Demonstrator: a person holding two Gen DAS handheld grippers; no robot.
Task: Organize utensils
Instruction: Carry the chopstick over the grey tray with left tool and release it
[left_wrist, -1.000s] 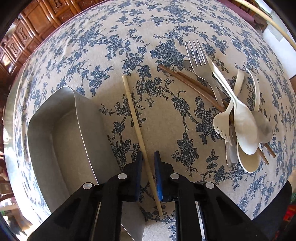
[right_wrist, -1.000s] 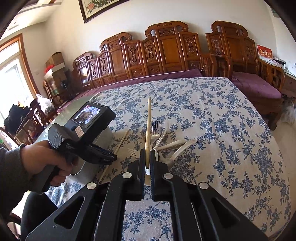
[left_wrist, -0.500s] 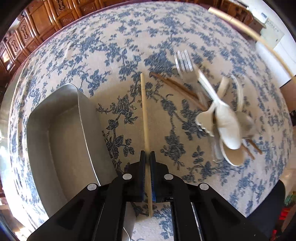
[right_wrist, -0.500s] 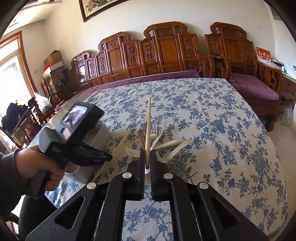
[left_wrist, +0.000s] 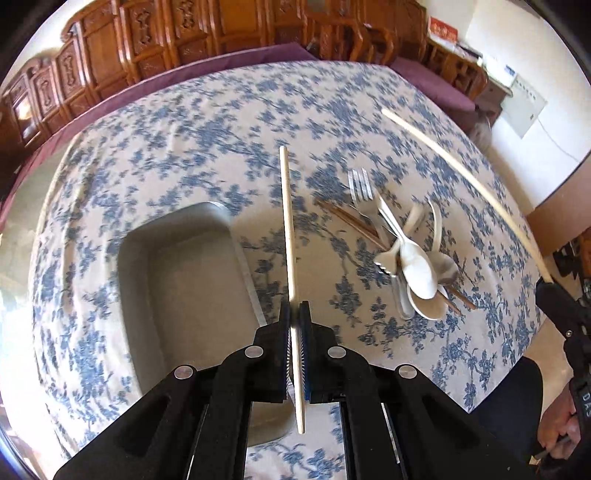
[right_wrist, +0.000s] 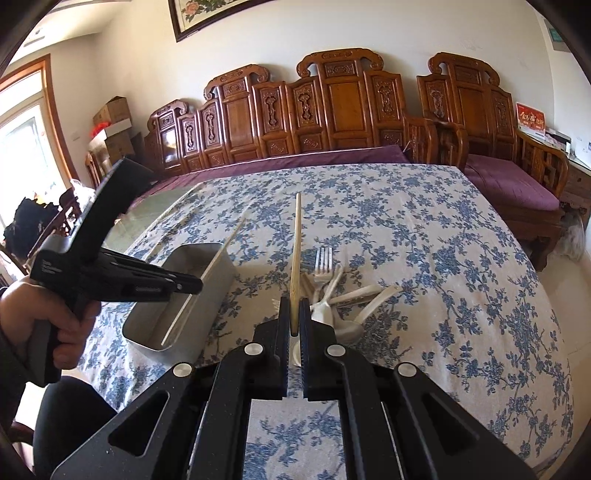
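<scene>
Left hand only in right view

Left gripper pointed steeply downward, jaws clamped tight on a pale chopstick held near its lower end. Seen from the right wrist camera as a black pistol-grip tool gripped by the left hand, dark sleeve at the wrist. Right gripper angled more gently downward, jaws likewise pinched on a second pale chopstick (gripped at its very base, sticking forward). Right hand glimpsed only at the edge of the left wrist view, wrapped around its handle.
</scene>
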